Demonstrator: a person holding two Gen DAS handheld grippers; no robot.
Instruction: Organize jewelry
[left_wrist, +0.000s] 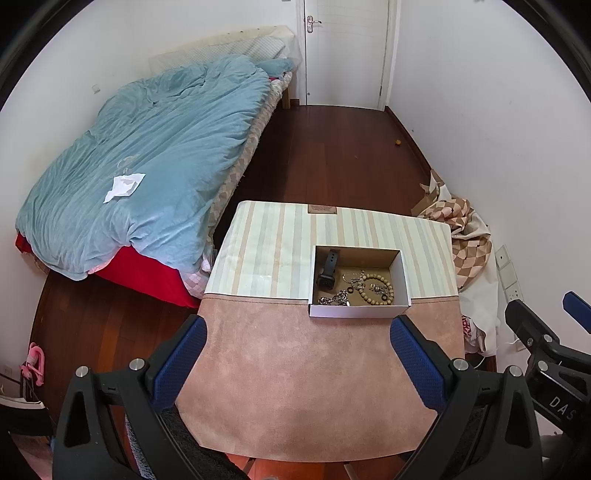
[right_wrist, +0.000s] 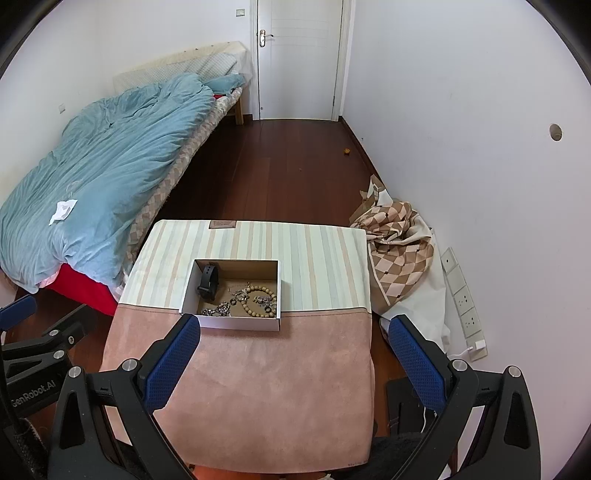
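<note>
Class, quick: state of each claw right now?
Left claw: open, holding nothing.
Right claw: open, holding nothing.

Your left gripper (left_wrist: 297, 363): jaws spread wide, empty; your right gripper (right_wrist: 293, 363) likewise, at its 3 o'clock.

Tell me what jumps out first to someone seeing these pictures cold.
A small open box sits mid-table on the striped and pink cloth, holding a black watch, a bead bracelet and silver chains. A rumpled blue duvet covers the bed at left. Both grippers, left and right, hover open and empty.
</note>
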